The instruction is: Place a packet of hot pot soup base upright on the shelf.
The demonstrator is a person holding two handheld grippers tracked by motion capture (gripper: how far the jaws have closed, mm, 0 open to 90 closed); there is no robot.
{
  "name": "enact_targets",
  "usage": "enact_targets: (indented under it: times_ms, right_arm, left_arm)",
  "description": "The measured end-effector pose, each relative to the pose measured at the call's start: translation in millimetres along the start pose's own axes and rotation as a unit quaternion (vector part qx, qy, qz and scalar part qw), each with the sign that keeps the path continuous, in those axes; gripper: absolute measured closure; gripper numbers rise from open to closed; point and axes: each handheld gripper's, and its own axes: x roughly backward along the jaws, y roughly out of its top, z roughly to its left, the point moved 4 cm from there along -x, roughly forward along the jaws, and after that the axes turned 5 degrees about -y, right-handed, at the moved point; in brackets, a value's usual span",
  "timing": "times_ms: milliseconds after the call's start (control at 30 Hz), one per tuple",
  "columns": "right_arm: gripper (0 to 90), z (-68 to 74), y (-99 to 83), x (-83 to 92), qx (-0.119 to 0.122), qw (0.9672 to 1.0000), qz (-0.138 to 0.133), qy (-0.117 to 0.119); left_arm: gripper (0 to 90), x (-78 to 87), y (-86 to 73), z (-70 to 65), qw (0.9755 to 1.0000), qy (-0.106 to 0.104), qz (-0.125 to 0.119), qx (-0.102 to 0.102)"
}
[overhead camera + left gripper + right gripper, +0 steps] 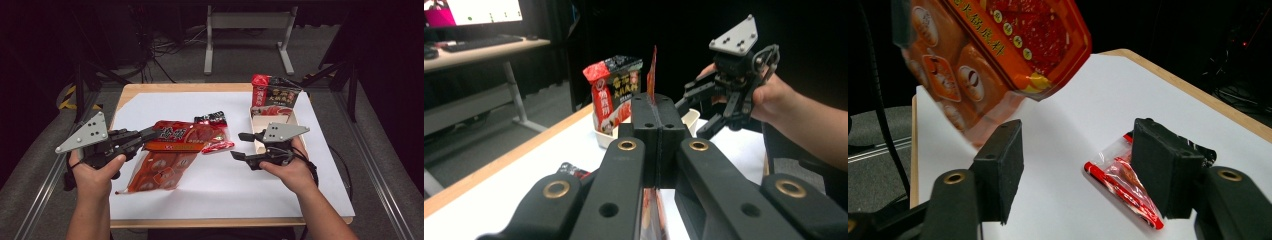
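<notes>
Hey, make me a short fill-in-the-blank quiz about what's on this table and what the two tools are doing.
1. The left tool is shut on the large ____ food packet.
2. The right tool has its jaws ____, with nothing between them.
3. The red and black bag stands upright in a shallow ____.
4. The small red sachet lies on the ____ sheet covering the table.

Missing words: orange; open; tray; white
</notes>
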Motion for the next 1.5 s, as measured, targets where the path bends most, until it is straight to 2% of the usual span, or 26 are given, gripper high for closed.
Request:
enact_targets:
  times_ms: [67, 133, 300, 500, 667, 800, 933, 1133, 1200, 1300, 1367, 1400, 1500]
  right_arm:
    - [34.2, 1.0, 0.6, -5.4, 0.000, 1.0000, -0.001, 0.001]
    - [32.1, 1.4, 1.2, -9.8, 0.000, 1.0000, -0.003, 0.002]
    - [29.5, 3.5, 2.2, -18.4, -0.002, 0.9999, -0.007, 0.010]
    - [27.4, 7.7, 2.4, -35.3, -0.004, 0.9997, -0.008, 0.021]
    - [28.4, 9.8, 0.5, -43.4, -0.006, 0.9996, -0.015, 0.025]
    - [26.7, 13.3, -0.2, -51.1, -0.015, 0.9984, -0.026, 0.049]
    - [25.7, 14.7, -0.9, -55.6, -0.017, 0.9974, -0.032, 0.063]
    - [25.3, 17.1, -1.5, -62.2, -0.017, 0.9959, -0.042, 0.079]
    - [25.3, 18.3, -1.9, -64.1, -0.019, 0.9944, -0.049, 0.092]
    - [26.1, 18.6, -2.8, -65.5, -0.022, 0.9934, -0.052, 0.100]
    - [31.0, 19.4, -4.0, -67.3, -0.026, 0.9913, -0.057, 0.116]
    - [33.8, 21.9, -3.7, -67.9, -0.028, 0.9893, -0.063, 0.129]
    - [37.3, 23.0, -3.6, -68.0, -0.022, 0.9887, -0.064, 0.134]
  left_arm:
    - [90.0, -2.4, 3.0, 3.0, 0.9999, 0.006, -0.009, -0.002]
    - [90.0, -4.6, 4.9, 5.7, 0.9997, 0.006, -0.023, 0.004]
    - [90.0, -9.5, 5.7, 7.8, 0.9992, 0.001, -0.040, 0.010]
    - [90.0, -18.3, 9.0, 1.0, 0.9979, -0.013, -0.062, 0.007]
    - [90.0, -21.6, 9.7, -2.2, 0.9976, -0.024, -0.065, 0.001]
    - [90.0, -25.6, 11.5, -7.9, 0.9966, -0.036, -0.074, -0.005]
    - [90.0, -28.2, 12.4, -10.7, 0.9962, -0.042, -0.076, -0.008]
    - [90.0, -31.8, 11.8, -12.5, 0.9959, -0.046, -0.078, -0.004]
    - [90.0, -32.3, 11.5, -12.8, 0.9958, -0.048, -0.078, -0.006]
    - [90.0, -33.3, 10.5, -11.7, 0.9957, -0.048, -0.079, -0.006]
    - [90.0, -34.1, 9.5, -10.7, 0.9956, -0.049, -0.080, -0.004]
    - [90.0, -34.1, 9.2, -10.4, 0.9952, -0.052, -0.082, -0.002]
    - [90.0, -33.3, 9.2, -9.8, 0.9952, -0.050, -0.085, -0.001]
